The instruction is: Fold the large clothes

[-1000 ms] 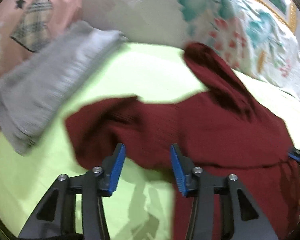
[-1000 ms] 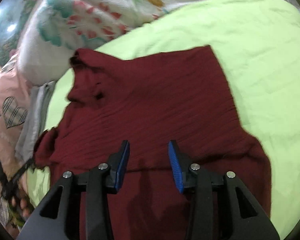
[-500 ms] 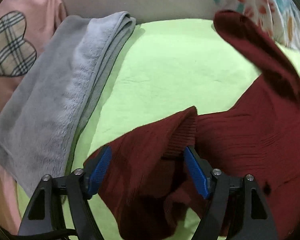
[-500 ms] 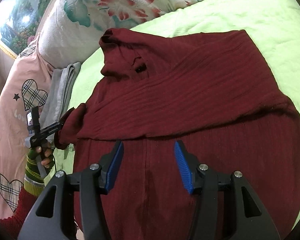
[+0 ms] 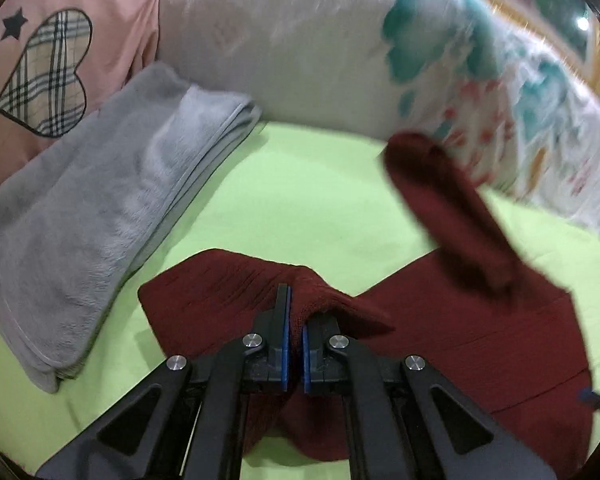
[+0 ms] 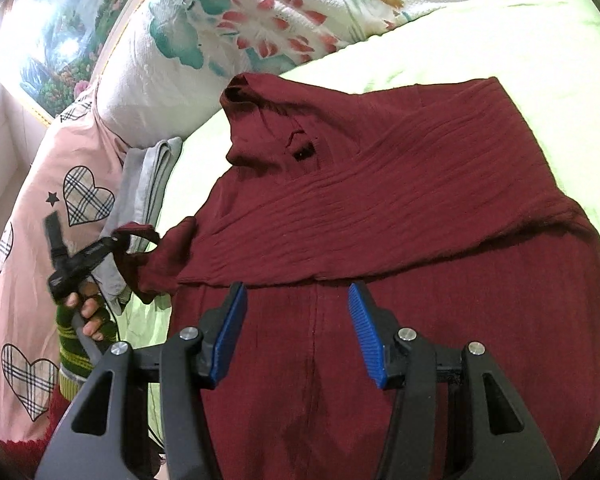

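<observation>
Maroon sweater (image 6: 400, 216) is lying spread across the lime-green sheet (image 6: 540, 60), its collar end pointing toward the floral pillow (image 6: 228, 40). Your left gripper (image 5: 294, 320) is pinching a fold of the sweater's sleeve cuff between its closed blue pads, just beside the folded grey towel (image 5: 92, 216). Your right gripper (image 6: 296, 328) is hovering with its jaws wide apart over the sweater's lower body, gripping nothing. Behind the towel, a pink heart-print pillow (image 5: 52, 48) is leaning.

Both grippers, left (image 5: 294, 336) and right (image 6: 296, 332), have black triangular-cutout arms, silver screws and ribbed blue pads (image 6: 364, 330); the hand (image 6: 88, 312) shows bare fingers below a green-and-yellow striped cuff (image 6: 74, 354)
</observation>
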{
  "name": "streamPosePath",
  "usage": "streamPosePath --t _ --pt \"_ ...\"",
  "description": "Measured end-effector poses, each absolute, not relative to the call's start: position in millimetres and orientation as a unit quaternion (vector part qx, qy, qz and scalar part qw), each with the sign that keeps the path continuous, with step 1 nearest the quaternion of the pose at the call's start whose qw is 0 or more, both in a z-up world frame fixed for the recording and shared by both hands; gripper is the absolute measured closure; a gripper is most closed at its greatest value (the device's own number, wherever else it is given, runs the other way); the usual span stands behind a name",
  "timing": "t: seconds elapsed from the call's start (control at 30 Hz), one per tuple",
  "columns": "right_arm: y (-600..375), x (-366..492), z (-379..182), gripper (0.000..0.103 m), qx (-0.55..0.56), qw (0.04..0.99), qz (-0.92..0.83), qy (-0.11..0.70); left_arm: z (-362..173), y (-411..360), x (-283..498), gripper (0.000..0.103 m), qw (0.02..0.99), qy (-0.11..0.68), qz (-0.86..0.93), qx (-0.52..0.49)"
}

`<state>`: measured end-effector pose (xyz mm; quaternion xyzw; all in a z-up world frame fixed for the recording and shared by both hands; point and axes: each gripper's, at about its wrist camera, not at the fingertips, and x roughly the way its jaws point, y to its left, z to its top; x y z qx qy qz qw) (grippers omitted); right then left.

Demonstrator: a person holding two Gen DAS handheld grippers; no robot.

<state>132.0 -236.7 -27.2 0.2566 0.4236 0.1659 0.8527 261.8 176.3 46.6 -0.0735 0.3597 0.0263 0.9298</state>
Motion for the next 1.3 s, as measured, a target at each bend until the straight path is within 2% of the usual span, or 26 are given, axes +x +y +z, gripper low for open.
streamPosePath --t 0.13,0.3,0.57,0.8,0.83,0.9,0.93,0.97,1.3 --pt "-246 124 -28 0.049 0.268 0.853 0.159 0.419 69 148 257 0.100 0.934 0.336 -0.017 -0.118" --pt "-257 118 -28 0.049 0.283 0.856 0.147 0.406 81 73 255 0.100 0.935 0.314 -0.095 -0.136" --pt "-293 107 -31 0.049 0.305 0.862 0.108 0.390 29 -83 257 0.100 0.902 0.359 -0.212 -0.110" --pt "-315 106 -37 0.049 0.325 0.860 0.078 0.385 -28 -152 254 0.097 0.875 0.418 -0.239 -0.043" --pt "-316 107 -38 0.049 0.328 0.859 0.077 0.384 -31 -151 251 0.092 0.873 0.423 -0.240 -0.042" --pt "-318 110 -39 0.049 0.336 0.857 0.075 0.384 -30 -144 245 0.074 0.872 0.424 -0.241 -0.040" --pt "-319 112 -40 0.049 0.338 0.856 0.074 0.384 -27 -139 239 0.059 0.875 0.421 -0.238 -0.037" --pt "-319 114 -40 0.049 0.341 0.855 0.073 0.384 -23 -130 231 0.050 0.880 0.413 -0.233 -0.034" --pt "-296 138 -46 0.048 0.372 0.824 0.124 0.409 -15 15 178 0.045 0.909 0.402 -0.100 -0.034"
